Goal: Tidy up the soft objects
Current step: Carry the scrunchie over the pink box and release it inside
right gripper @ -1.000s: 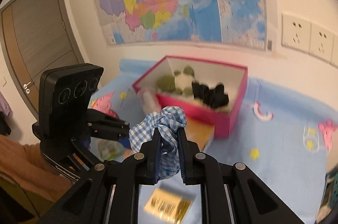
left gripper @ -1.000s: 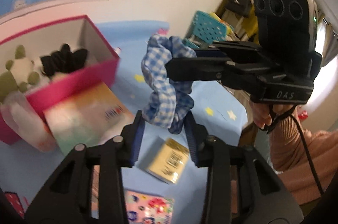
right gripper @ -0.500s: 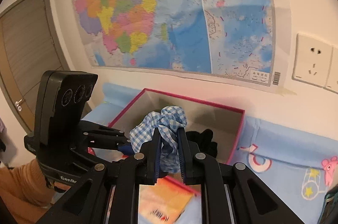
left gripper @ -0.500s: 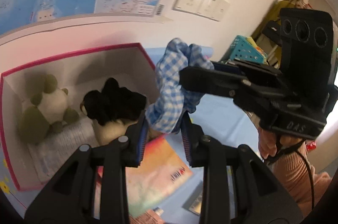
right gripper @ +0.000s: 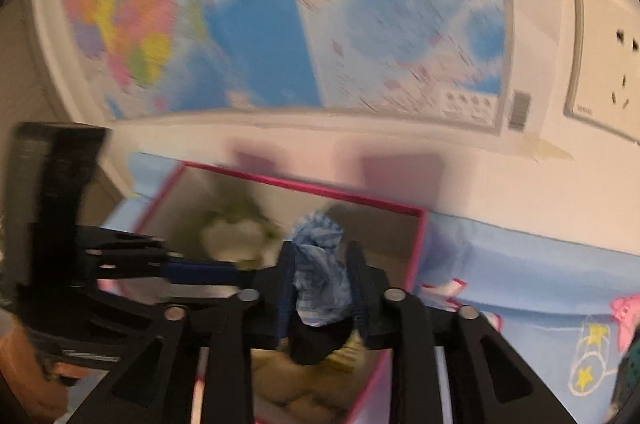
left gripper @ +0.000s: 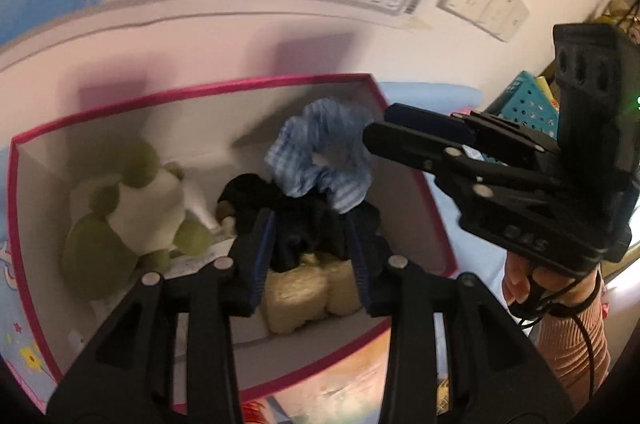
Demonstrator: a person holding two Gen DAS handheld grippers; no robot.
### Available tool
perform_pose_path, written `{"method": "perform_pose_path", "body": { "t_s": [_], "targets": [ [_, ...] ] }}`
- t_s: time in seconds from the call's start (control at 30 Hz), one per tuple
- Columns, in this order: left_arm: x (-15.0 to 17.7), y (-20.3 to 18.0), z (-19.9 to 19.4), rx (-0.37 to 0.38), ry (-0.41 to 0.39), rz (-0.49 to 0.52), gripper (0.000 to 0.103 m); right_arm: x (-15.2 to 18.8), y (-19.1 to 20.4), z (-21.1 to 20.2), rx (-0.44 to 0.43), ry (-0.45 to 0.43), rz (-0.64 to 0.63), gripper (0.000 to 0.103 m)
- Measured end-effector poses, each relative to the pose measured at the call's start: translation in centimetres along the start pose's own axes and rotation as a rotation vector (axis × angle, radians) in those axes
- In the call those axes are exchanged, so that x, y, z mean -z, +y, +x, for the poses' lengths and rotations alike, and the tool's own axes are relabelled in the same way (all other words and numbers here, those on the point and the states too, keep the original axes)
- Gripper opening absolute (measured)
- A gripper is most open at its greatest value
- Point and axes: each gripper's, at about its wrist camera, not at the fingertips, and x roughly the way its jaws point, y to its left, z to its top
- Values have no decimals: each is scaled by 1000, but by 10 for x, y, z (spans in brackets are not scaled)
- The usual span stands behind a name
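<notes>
Blue checked scrunchie [left gripper: 320,154] now over pink box [left gripper: 404,132], loose between just-opening left gripper [left gripper: 310,256] and right gripper [right gripper: 320,294].

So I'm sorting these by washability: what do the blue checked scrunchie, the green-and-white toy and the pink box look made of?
Blue checked scrunchie: thin woven cloth, matte, gathered into ruffles. Green-and-white toy: seemingly plush, with a soft, rounded outline, though blur hides the pile. Pink box: probably cardboard, with thin stiff walls, a pink outside and a plain pale inside.

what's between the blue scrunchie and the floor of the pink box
A black fabric item lies right beneath the blue checked scrunchie, with a yellowish soft piece below it in the pink box. Otherwise nothing blocks the drop.
</notes>
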Motion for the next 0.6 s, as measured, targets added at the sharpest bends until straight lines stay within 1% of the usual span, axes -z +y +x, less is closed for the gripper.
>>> {"method": "perform_pose_path", "body": {
  "t_s": [0.07, 0.13, 0.2, 0.27, 0.37, 0.43, 0.53, 0.6],
  "targets": [
    [3, 4, -2, 0, -3, -3, 38, 4, 0, 4, 22, 11, 5, 33],
    [5, 7, -5, 1, -13, 0, 38, 10, 1, -1, 25, -2, 0, 37],
    [8, 10, -10, 9, -22, -3, 38, 13, 5, -6, 25, -14, -11, 38],
    [10, 12, -16, 12, -36, 0, 38, 17, 12, -10, -15, -11, -32, 38],
    [13, 10, -28, 22, -62, 10, 38, 25, 25, -16, -37, 4, -81, 38],
    [18, 8, -38, 37, -83, 20, 38, 31, 30, -26, -79, -2, -85, 38],
    [34, 4, -59, 51, -124, 49, 38, 42, 34, -46, -147, -30, -76, 39],
    [46, 0, -74, 61, -155, 73, 39, 47, 38, -57, -185, -45, -77, 43]
  ]
}}
